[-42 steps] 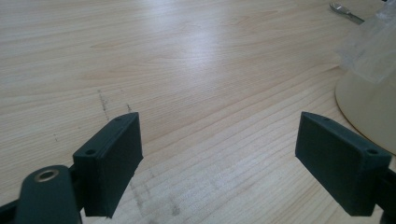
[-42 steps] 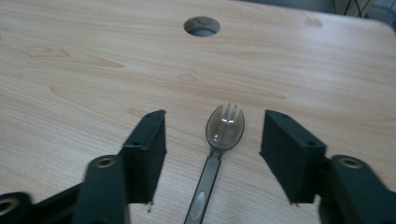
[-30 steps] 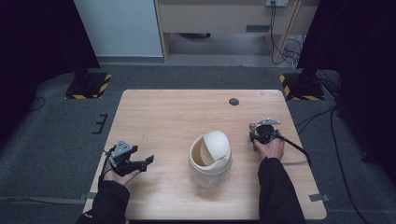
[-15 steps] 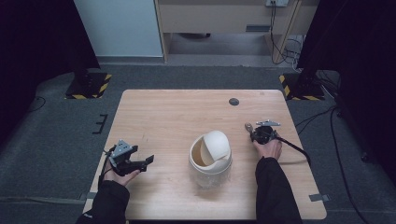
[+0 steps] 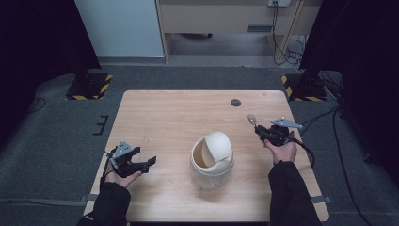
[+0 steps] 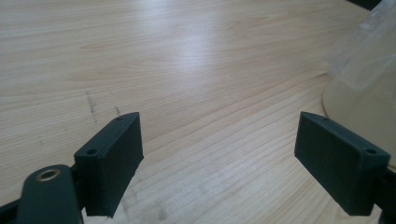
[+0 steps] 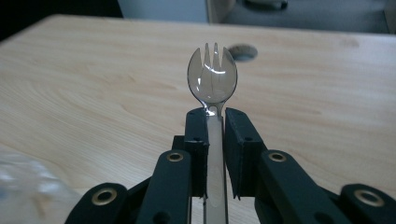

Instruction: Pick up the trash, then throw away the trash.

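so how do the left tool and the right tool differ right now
The left tool has its black jaws spread wide with nothing between them, while the right tool is clamped on the handle of a clear plastic spork. The left tool points across the light wooden table toward the cream swing-lid bin; the right tool points away from the person. Both are hand-held.

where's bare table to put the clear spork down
The far half of the light wooden table is bare, from its left edge to the dark round hole. Crowded: the near middle, where the cream swing-lid bin stands between both grippers.
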